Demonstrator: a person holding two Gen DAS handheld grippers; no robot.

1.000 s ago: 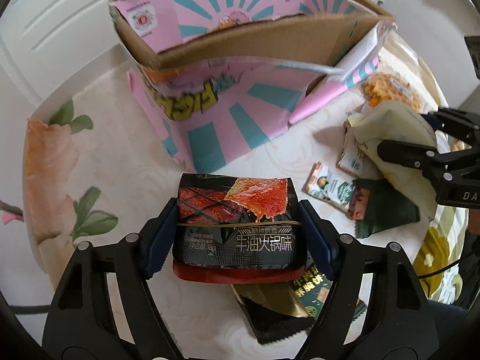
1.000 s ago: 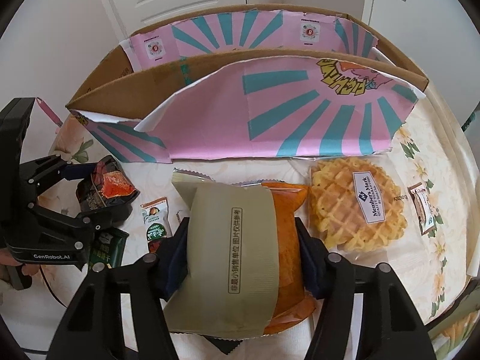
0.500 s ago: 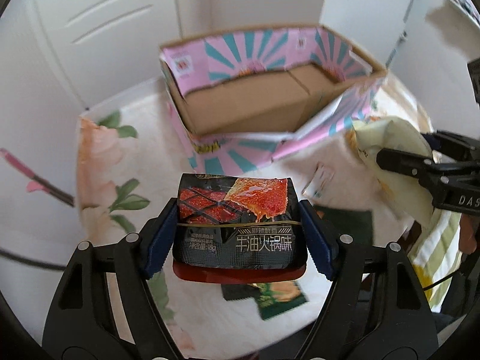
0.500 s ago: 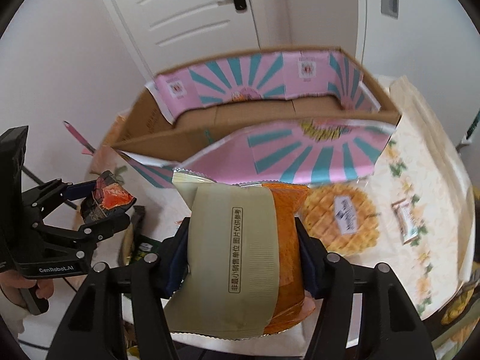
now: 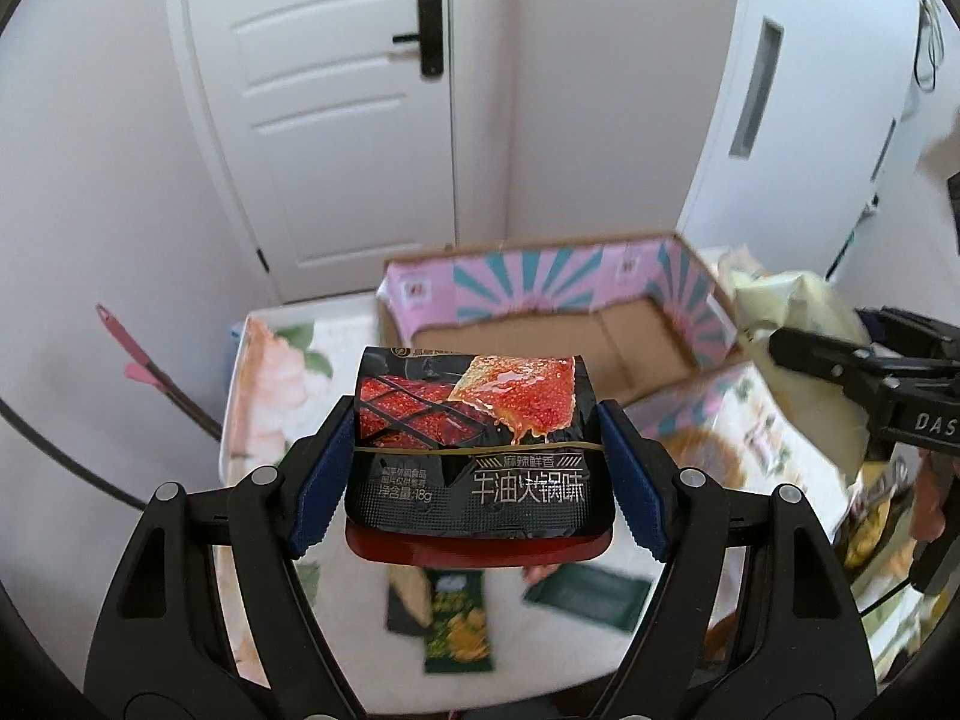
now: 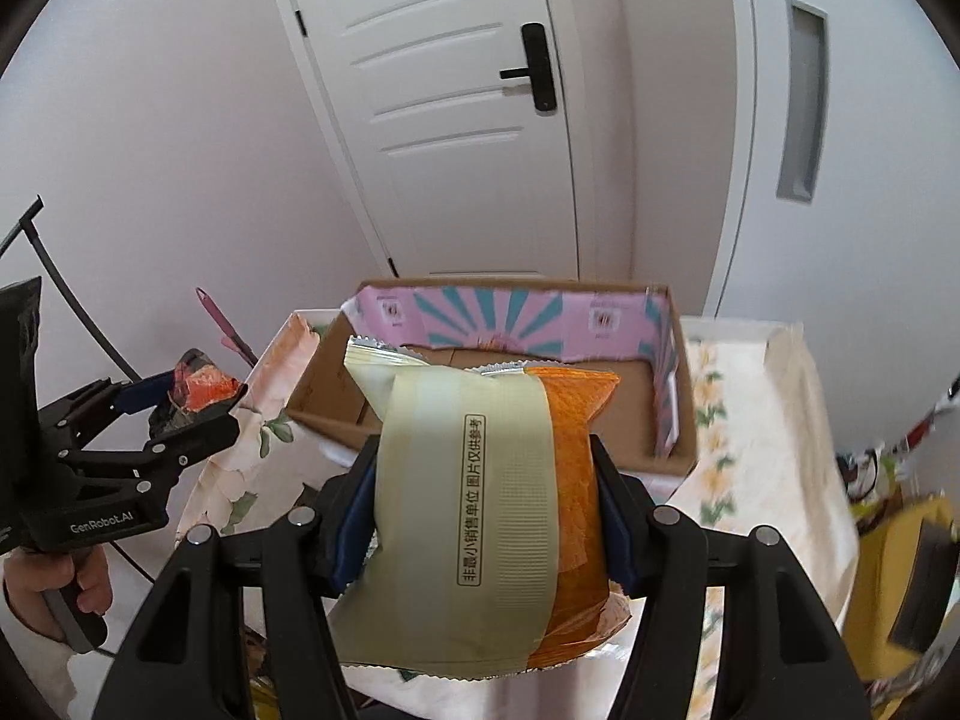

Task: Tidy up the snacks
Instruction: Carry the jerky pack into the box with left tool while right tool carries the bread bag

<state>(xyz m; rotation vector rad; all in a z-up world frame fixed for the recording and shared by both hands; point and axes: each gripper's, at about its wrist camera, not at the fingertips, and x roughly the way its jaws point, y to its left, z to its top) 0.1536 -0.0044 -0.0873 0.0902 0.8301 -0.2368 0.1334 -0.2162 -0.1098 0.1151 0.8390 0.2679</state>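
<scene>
Black claw (image 5: pixel 480 468) frames, blue ribbed pads (image 5: pixel 624 474), silver screws ("GenRobot.AI" lettering).

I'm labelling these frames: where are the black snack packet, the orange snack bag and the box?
black snack packet (image 5: pixel 480 456), left wrist view, front label
orange snack bag (image 6: pixel 570 480), right wrist view, orange side
box (image 6: pixel 504 315), right wrist view, pink back wall

The glossy black snack packet (image 5: pixel 480 450) at the centre of the left view carries red-orange meat imagery and pale lettering. The pale olive and orange snack bag (image 6: pixel 486 510) fills the lower middle of the right view. The open cardboard box (image 6: pixel 675 420) shows pink walls with teal sunburst stripes. The tabletop (image 5: pixel 270 372) wears a cream cloth with peach flowers and green leaves.
</scene>
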